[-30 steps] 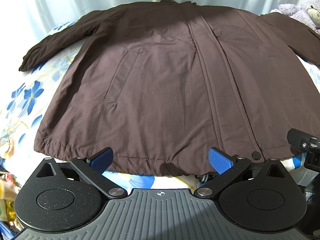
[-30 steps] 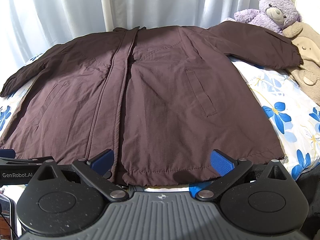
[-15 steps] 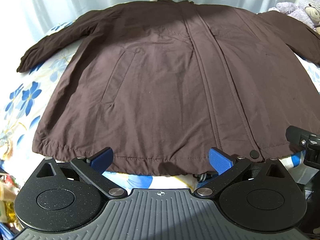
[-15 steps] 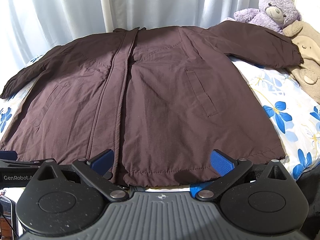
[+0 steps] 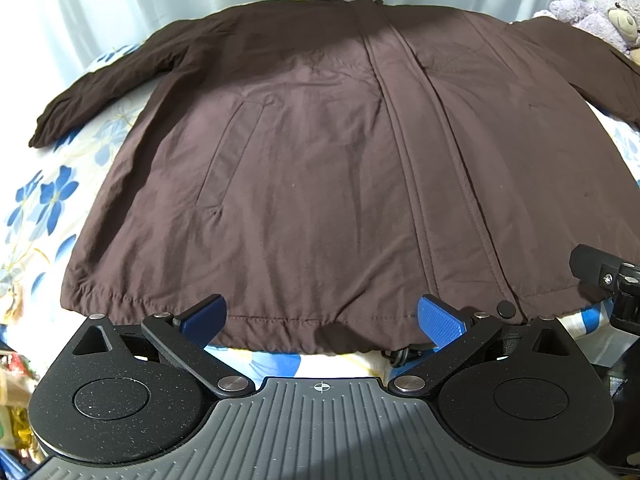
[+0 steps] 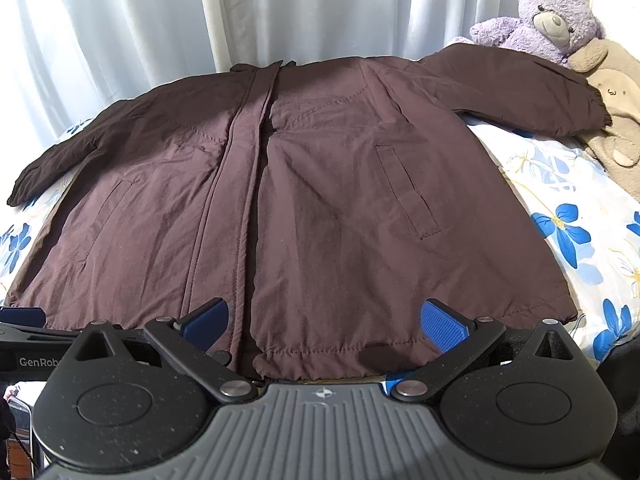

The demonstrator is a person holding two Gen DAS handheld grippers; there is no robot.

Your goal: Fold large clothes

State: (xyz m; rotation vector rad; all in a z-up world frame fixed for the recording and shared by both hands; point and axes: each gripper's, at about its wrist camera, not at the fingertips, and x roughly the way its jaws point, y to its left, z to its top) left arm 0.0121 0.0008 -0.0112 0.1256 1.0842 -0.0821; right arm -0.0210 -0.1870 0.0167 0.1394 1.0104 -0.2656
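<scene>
A large dark brown jacket (image 5: 320, 168) lies flat, front up, on a flowered bedsheet (image 5: 44, 200), sleeves spread to both sides. It also fills the right wrist view (image 6: 328, 208). My left gripper (image 5: 322, 316) is open and empty, its blue pads just over the left half of the hem. My right gripper (image 6: 326, 324) is open and empty over the right half of the hem, near the front placket. The jacket's left sleeve (image 5: 104, 88) and right sleeve (image 6: 520, 92) lie out on the sheet.
White curtains (image 6: 280, 12) hang behind the bed. A purple teddy bear (image 6: 548, 20) and a beige plush toy (image 6: 616, 92) sit at the far right by the right cuff. The other gripper's body shows at each view's edge (image 5: 608, 276).
Both grippers have crept slightly forward and up toward the hem; the jacket sits a little lower in both views. The jaws stay open and the jacket has not moved.
</scene>
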